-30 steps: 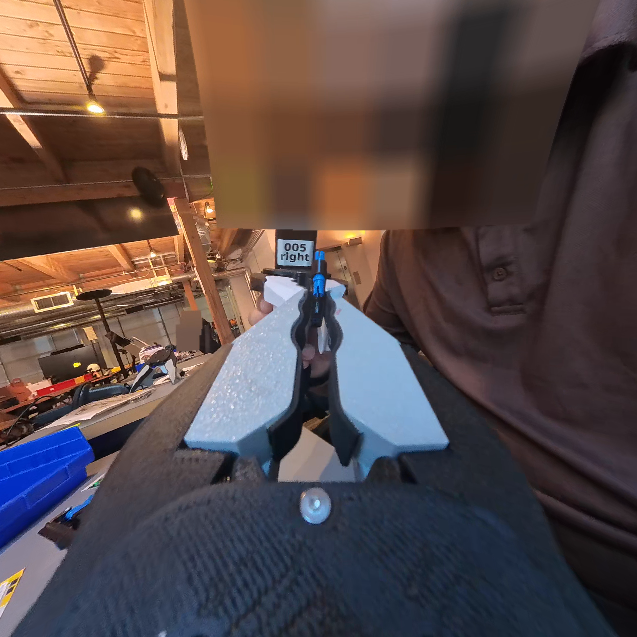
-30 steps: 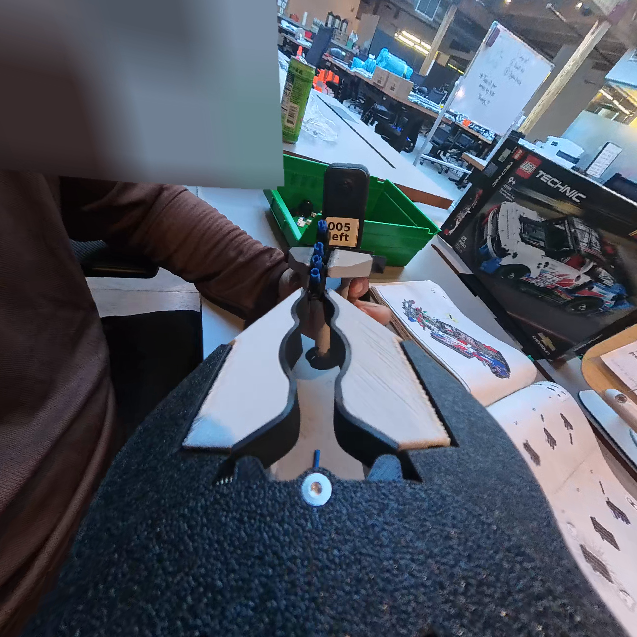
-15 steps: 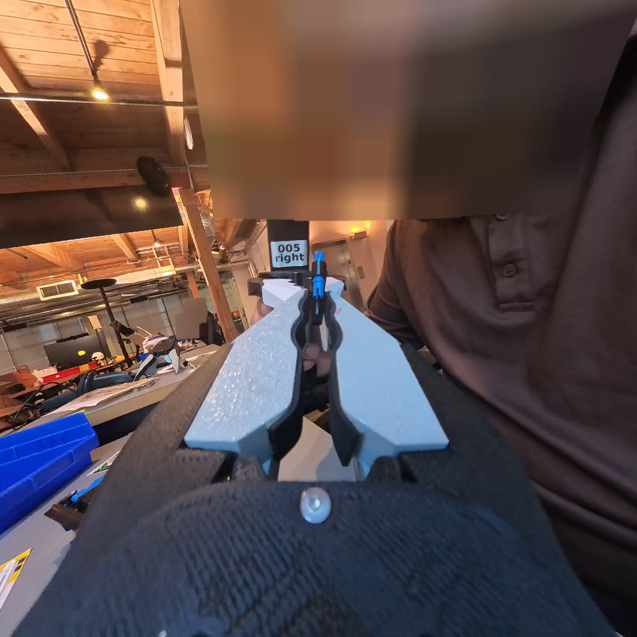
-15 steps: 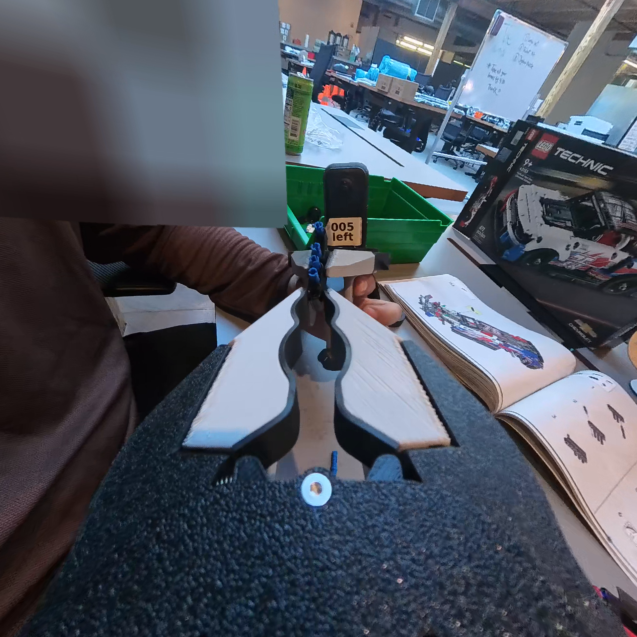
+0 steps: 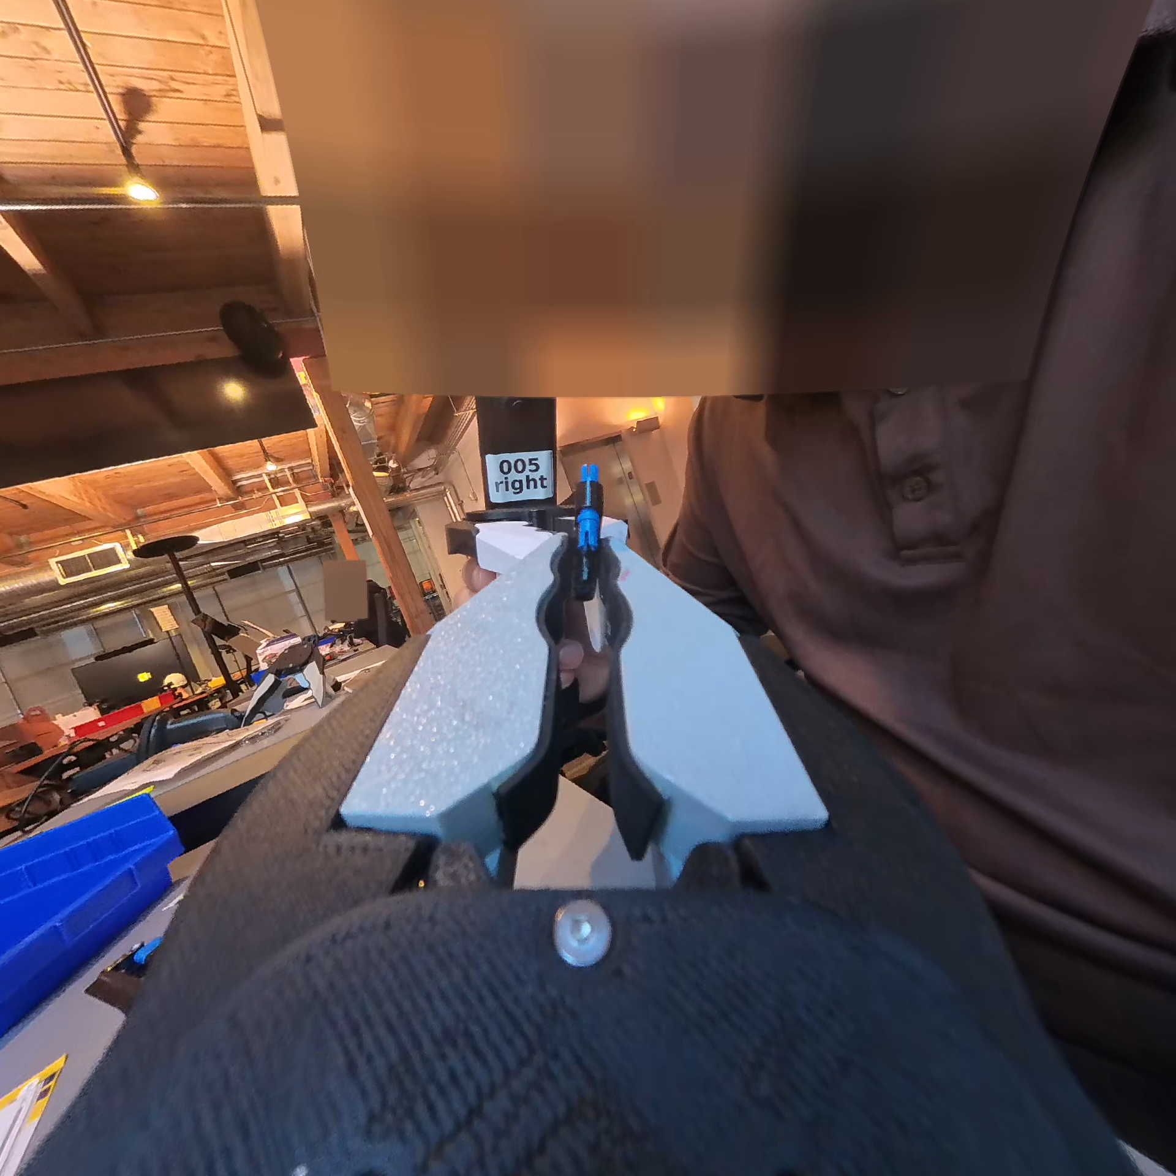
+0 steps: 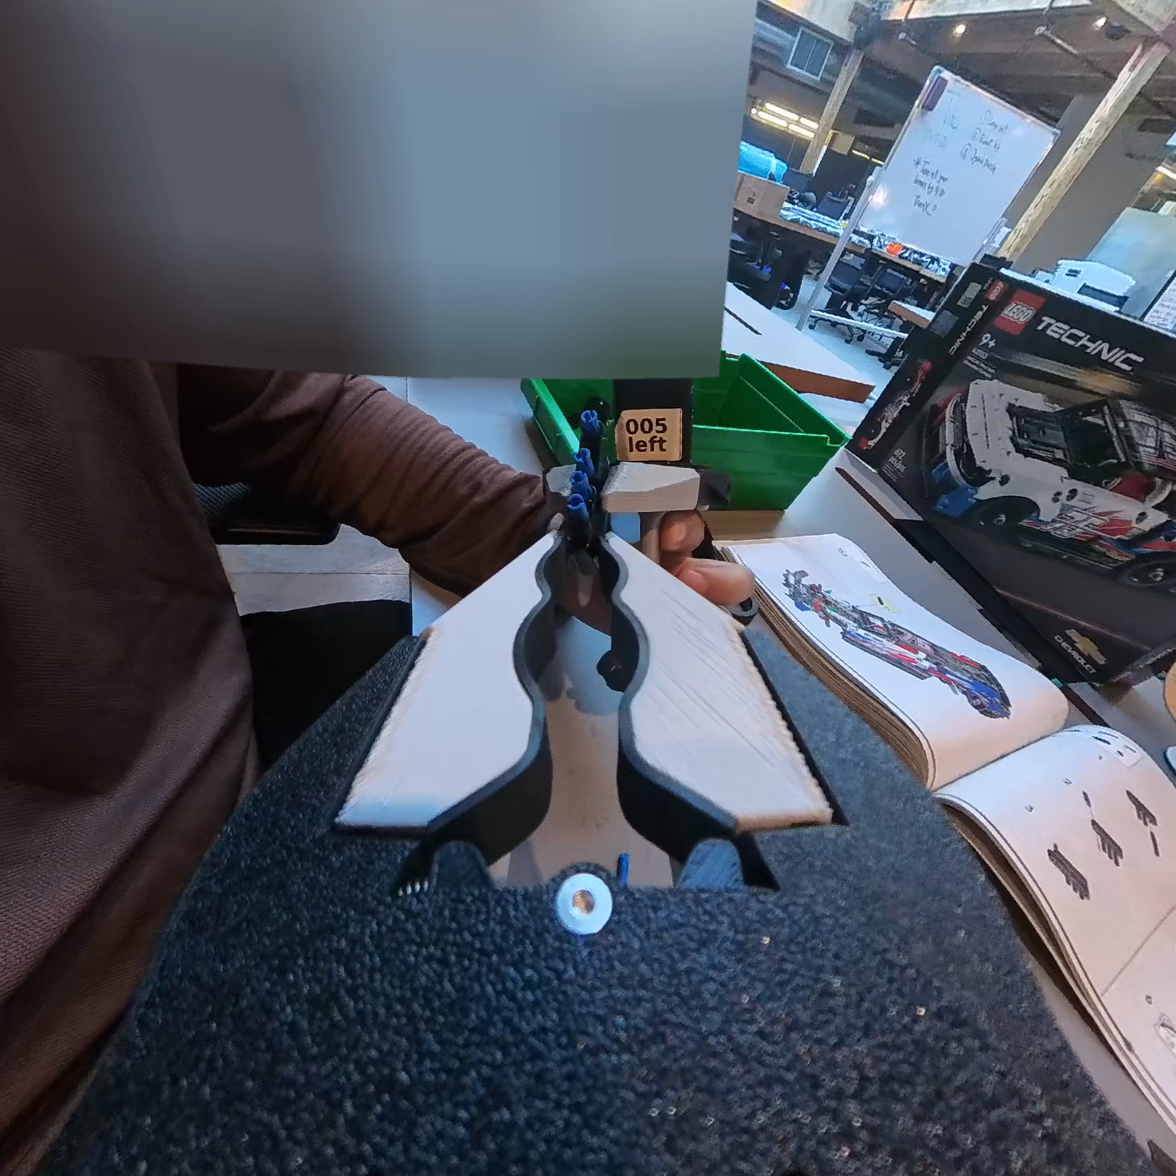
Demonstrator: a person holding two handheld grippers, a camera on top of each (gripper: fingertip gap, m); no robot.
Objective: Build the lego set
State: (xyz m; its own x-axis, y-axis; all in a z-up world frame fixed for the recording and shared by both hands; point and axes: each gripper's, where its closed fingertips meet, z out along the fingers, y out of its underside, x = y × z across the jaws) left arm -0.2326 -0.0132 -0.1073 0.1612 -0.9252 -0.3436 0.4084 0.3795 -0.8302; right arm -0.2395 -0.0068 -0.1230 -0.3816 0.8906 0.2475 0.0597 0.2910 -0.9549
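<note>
My two grippers face each other tip to tip in the air, close to a person's chest. A thin black lego beam (image 6: 590,509) with several blue pins (image 6: 580,503) stands upright between them. My right gripper (image 6: 582,547) is shut on its lower end. My left gripper (image 5: 582,560) is shut on the same beam (image 5: 584,569), with a blue pin (image 5: 588,509) sticking up above the tips. The left gripper also shows in the right wrist view (image 6: 595,487), and the right gripper in the left wrist view (image 5: 560,534). A black rod (image 6: 612,643) hangs below the beam.
An open instruction booklet (image 6: 891,636) lies on the table to the right, with the lego set box (image 6: 1050,445) behind it and a green bin (image 6: 763,433) farther back. A loose blue pin (image 6: 623,868) lies on the table. A blue bin (image 5: 76,878) stands at the left. My two grippers' fingertips are within a few centimetres of each other.
Both grippers stay shut on the beam. The pair has shifted a little; the right wrist view has swung, so more of the booklet shows, and the left wrist view has tipped slightly.
</note>
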